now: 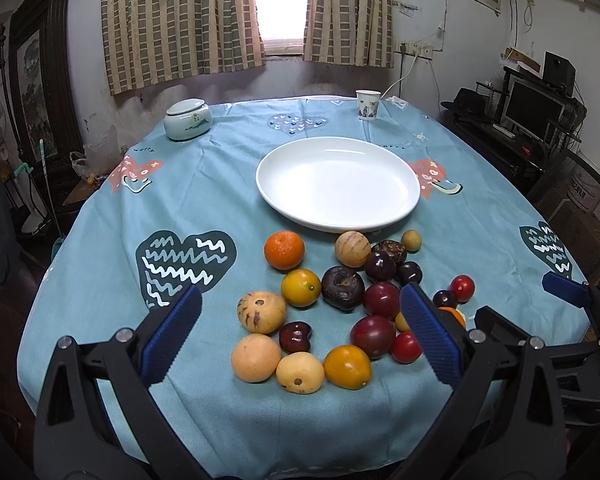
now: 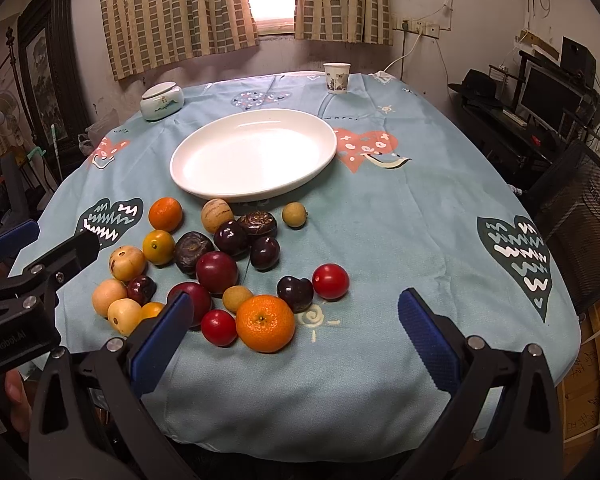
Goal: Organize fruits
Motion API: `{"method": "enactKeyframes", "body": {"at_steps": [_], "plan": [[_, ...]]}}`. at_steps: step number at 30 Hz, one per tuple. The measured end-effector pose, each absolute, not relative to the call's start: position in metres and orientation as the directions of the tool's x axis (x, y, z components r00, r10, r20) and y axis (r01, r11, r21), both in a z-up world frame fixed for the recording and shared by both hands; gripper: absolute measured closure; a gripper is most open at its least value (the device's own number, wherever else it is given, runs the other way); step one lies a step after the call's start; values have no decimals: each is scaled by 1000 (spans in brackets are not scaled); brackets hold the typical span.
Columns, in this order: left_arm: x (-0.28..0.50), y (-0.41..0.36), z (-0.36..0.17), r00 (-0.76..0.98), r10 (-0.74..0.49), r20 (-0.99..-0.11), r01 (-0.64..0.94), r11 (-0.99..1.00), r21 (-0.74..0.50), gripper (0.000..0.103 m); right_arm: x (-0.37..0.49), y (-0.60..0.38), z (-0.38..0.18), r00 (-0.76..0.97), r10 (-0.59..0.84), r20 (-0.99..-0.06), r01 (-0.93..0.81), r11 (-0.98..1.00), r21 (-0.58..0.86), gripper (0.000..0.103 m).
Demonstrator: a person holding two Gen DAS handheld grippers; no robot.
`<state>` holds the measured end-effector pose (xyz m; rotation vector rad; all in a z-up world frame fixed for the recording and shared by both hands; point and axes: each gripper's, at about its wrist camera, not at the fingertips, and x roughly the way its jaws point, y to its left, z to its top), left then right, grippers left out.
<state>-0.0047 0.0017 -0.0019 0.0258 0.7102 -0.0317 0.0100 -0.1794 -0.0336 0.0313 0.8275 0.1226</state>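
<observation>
While both grippers, left (image 1: 300,334) and right (image 2: 296,338), hover with jaws spread and empty, the fruits (image 2: 216,270) lie clustered on the bench (image 2: 400,220), at 6 o'clock of the plate (image 2: 254,154).

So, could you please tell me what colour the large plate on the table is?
The plate is plain white, with nothing on it; the right wrist view shows it best.

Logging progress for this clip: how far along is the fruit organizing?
Nothing looks done: the white plate holds no fruit. Nothing is in hand; the left gripper and right gripper are both open. All the fruit, such as the nearest orange, still lies on the tablecloth.
</observation>
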Motion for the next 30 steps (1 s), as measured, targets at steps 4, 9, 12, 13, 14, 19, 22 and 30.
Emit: {"method": "enactKeyframes", "body": {"at_steps": [4,9,12,13,14,19,22,30], "plan": [[-5,2,-2,757,-20,-653,38,999,13,2,10,-179,-34,670,121,-732,-97,992,75,1],[-4,1,-3,756,-22,-654,40,999,12,2,10,-179,-34,670,120,-733,-97,993,74,1],[-4,1,-3,756,-22,-655,39,999,12,2,10,-179,-34,670,119,-733,-97,993,73,1],[-4,1,-3,756,-22,-655,39,999,12,2,10,-179,-34,670,120,-733,-97,993,74,1],[-5,1,-3,755,-22,-655,39,999,11,2,10,-178,-34,670,119,-733,-96,993,73,1],[-5,1,-5,754,-24,-656,40,999,9,2,10,-178,-36,665,120,-737,-99,993,72,1],[-4,0,-6,753,-25,-658,40,999,8,2,10,-178,-36,665,119,-737,-100,992,71,1],[-4,0,-8,748,-26,-663,40,999,5,2,10,-178,-37,664,119,-738,-99,993,71,1]]}}
